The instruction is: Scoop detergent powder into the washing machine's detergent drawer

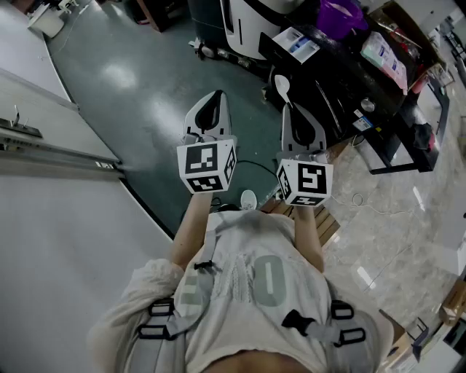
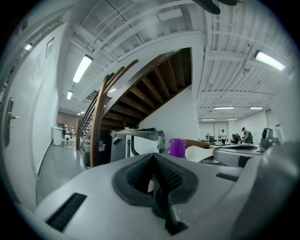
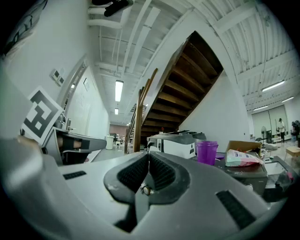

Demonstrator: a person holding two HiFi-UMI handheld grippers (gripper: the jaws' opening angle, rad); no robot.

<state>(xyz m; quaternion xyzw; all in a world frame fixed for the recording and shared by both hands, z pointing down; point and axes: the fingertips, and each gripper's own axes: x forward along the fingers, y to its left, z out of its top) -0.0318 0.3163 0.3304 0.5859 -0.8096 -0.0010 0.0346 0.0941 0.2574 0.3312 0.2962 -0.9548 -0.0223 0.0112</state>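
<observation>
A person holds both grippers out over the grey floor, short of a black table (image 1: 331, 102). My right gripper (image 1: 292, 111) is shut on the handle of a white spoon (image 1: 282, 86), whose bowl points towards the table. From the left gripper view the spoon's bowl (image 2: 199, 153) shows beside the right gripper. My left gripper (image 1: 216, 96) is shut with nothing between its jaws. On the table stand a purple tub (image 1: 341, 13) and a detergent bag (image 1: 384, 58). A white washing machine (image 1: 251, 25) stands behind. No drawer is visible.
A white wall with a door rail (image 1: 44, 138) runs along the left. A wooden pallet (image 1: 328, 222) and a cable (image 1: 251, 166) lie on the floor by the person's feet. A wooden staircase (image 3: 159, 108) rises ahead. People (image 2: 243, 135) stand far off.
</observation>
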